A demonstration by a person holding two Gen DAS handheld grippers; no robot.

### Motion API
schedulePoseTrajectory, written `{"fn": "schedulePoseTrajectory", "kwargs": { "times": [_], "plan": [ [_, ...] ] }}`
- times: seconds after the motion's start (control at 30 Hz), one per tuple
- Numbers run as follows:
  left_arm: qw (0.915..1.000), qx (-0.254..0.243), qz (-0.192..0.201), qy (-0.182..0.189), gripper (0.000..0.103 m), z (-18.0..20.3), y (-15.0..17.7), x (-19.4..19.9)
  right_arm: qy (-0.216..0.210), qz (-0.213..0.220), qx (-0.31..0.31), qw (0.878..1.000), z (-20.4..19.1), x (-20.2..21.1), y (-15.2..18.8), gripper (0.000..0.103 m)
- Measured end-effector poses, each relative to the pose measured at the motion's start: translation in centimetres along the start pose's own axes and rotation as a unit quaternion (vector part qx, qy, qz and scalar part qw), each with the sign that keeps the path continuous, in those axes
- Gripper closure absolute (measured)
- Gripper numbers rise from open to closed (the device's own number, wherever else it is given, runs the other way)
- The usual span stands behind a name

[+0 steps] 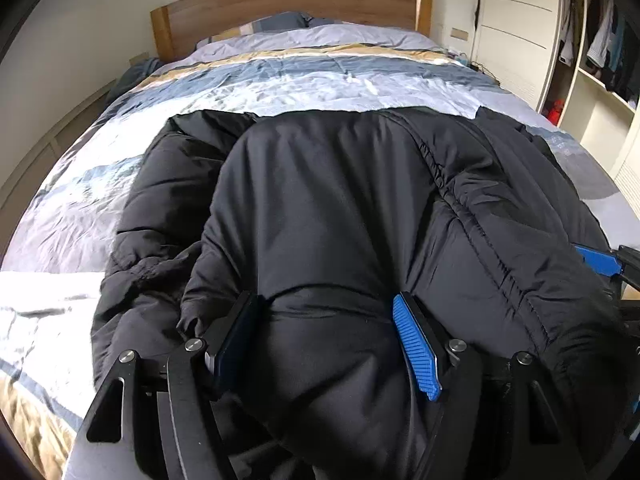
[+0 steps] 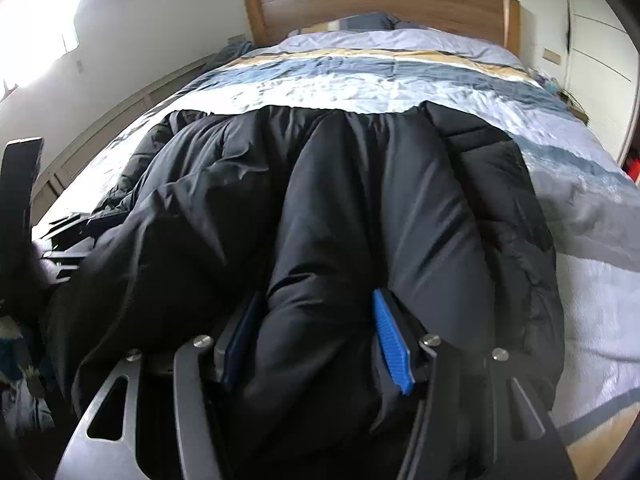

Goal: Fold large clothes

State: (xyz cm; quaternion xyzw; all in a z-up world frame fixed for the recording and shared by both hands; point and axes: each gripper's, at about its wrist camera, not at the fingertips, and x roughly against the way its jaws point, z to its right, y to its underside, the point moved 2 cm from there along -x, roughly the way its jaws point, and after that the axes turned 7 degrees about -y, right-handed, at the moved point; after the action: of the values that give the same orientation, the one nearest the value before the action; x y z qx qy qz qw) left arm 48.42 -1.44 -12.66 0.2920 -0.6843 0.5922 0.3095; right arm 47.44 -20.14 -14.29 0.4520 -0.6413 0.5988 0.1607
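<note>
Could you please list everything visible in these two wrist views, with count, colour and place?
puffer jacket: one, black, spread over the near part of the bed
duvet: one, blue, white and tan bands, covering the bed
headboard: one, brown wood, far end
pillow: at least one, grey-blue, by the headboard
wardrobe: one, cream, right wall, with clothes hanging beside it
left gripper: black, blue pads, jacket bulge between them
right gripper: same, clamped on a jacket fold
</note>
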Motion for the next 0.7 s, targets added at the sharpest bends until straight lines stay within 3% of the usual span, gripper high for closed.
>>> {"fn": "schedulePoseTrajectory", "kwargs": {
  "times": [0.37,0.7],
  "plan": [
    [0.9993,0.007,0.036,-0.002,0.034,-0.8,3.1,7.6,0.009,0.017,-0.004,1.0,-2.5,5.7,3.1,0.048],
    [0.9962,-0.006,0.087,-0.003,0.02,-0.2,6.6,15.9,0.018,0.068,0.0,0.998,-5.2,14.0,5.5,0.048]
  ]
}}
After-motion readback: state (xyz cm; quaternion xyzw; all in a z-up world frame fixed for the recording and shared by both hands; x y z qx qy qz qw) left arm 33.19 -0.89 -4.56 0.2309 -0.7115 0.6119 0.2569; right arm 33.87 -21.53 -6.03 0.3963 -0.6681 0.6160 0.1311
